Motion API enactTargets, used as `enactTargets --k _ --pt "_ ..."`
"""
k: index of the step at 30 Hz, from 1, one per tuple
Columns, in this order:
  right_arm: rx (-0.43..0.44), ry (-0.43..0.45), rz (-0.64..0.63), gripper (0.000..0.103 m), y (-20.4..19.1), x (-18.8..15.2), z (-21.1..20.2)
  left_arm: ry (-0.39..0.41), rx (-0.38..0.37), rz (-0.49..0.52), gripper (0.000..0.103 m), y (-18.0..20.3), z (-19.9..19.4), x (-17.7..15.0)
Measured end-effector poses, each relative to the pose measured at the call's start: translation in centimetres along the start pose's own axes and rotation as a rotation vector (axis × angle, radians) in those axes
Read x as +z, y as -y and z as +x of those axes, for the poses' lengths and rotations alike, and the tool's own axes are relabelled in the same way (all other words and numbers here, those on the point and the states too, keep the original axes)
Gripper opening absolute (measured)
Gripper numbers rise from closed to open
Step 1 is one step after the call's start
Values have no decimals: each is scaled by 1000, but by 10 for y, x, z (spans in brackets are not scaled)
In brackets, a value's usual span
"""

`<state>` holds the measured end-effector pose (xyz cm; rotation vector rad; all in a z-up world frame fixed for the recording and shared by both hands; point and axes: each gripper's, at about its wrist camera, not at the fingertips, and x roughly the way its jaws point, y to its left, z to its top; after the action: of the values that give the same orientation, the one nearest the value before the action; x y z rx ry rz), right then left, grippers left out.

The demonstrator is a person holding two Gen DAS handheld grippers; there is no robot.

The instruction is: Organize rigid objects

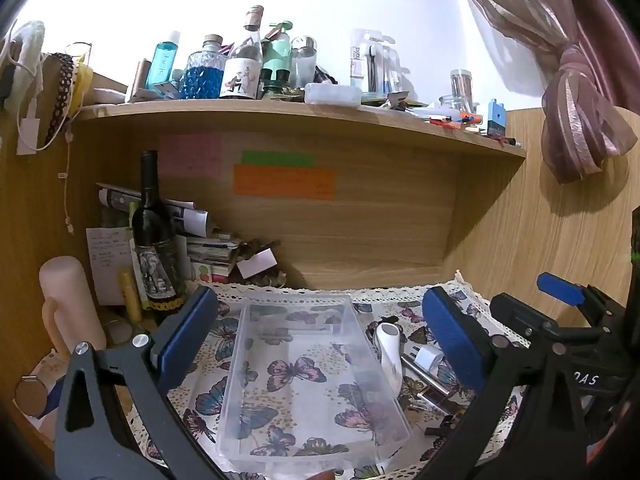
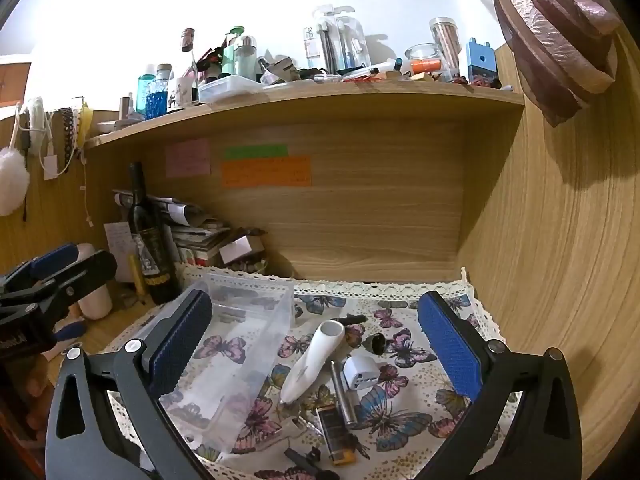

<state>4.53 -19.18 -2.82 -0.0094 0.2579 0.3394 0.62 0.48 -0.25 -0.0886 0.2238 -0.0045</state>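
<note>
A clear plastic bin (image 1: 312,376) lies empty on the butterfly cloth (image 1: 208,400); it also shows in the right wrist view (image 2: 240,344). My left gripper (image 1: 320,344) is open, its jaws standing either side of the bin, above it. My right gripper (image 2: 316,348) is open above a cluster of loose objects right of the bin: a white pen-shaped device (image 2: 314,360), a white plug adapter (image 2: 360,372), a metal rod (image 2: 342,396), a dark battery pack (image 2: 334,432), a small black cone (image 2: 378,344) and a black clip (image 2: 308,460). The white device (image 1: 390,356) and adapter (image 1: 428,358) also show in the left wrist view.
A dark wine bottle (image 2: 150,240), a paper stack (image 2: 200,236) and a pale cylinder (image 1: 70,304) stand at the back left. A crowded wooden shelf (image 2: 320,96) runs overhead. A wooden side wall (image 2: 560,280) closes the right. A curtain (image 1: 580,120) hangs at upper right.
</note>
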Motion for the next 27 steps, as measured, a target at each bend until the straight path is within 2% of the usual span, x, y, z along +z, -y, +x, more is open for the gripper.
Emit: enactTargets --k 27 --pt "5 16 4 103 1 0 -1 5 -3 22 103 8 4 -3"
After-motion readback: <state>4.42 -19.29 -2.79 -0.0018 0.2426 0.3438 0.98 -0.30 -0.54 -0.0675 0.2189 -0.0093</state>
